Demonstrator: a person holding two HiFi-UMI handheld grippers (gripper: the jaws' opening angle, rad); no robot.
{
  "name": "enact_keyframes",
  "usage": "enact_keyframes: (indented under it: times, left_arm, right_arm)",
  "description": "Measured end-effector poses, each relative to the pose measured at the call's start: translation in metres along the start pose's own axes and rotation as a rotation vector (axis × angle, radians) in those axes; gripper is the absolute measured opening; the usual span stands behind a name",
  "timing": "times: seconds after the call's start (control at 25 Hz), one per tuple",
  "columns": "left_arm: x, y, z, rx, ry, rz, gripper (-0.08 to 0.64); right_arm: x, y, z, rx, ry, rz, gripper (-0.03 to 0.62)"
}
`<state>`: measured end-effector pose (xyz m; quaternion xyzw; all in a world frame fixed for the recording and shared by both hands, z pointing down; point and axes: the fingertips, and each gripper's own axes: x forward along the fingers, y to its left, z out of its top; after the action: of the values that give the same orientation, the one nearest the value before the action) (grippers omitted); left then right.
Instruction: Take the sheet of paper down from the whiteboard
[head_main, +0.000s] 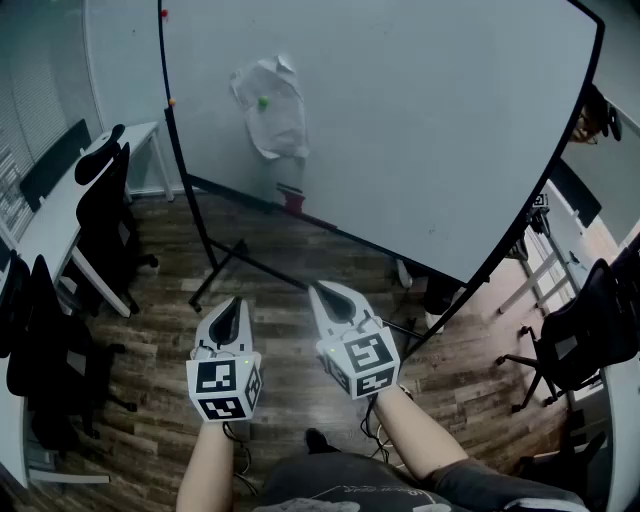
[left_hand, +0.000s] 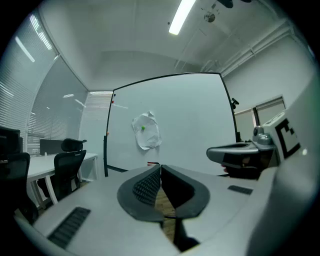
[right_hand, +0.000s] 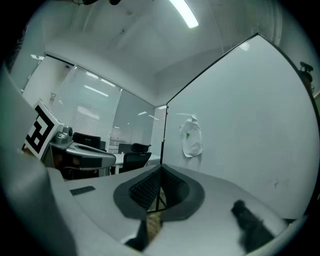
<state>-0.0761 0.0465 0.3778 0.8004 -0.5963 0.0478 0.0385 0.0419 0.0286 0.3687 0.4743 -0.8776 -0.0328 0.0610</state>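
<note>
Two closed, empty jaw pairs, left hand-held gripper just beside right hand-held gripper over the wood floor, crumpled sheet of paper well apart from both, ahead and higher, pinned on the whiteboard under a green magnet

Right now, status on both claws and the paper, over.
Left claw shut, empty. Right claw shut, empty. Paper on whiteboard under green magnet, untouched. Stand leg low ahead.

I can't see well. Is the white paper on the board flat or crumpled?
Crumpled: the white sheet of paper hangs wrinkled on the black-framed whiteboard, under a small green dot.
</note>
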Motion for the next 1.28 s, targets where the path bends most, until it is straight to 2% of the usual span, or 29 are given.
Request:
enact_keyframes:
  times: [0.68,1.28]
  left_arm:
    - [0.013,0.003,-0.003,0.007,0.011,0.037,0.017]
    - [0.06,0.012,-0.002,0.014,0.002,0.115,0.017]
  right_arm:
    - [0.016,-0.011,-0.008,0.012,0.001,0.032,0.02]
    - [0.061,-0.075,-0.019,0.167,-0.072,0.002,0.023]
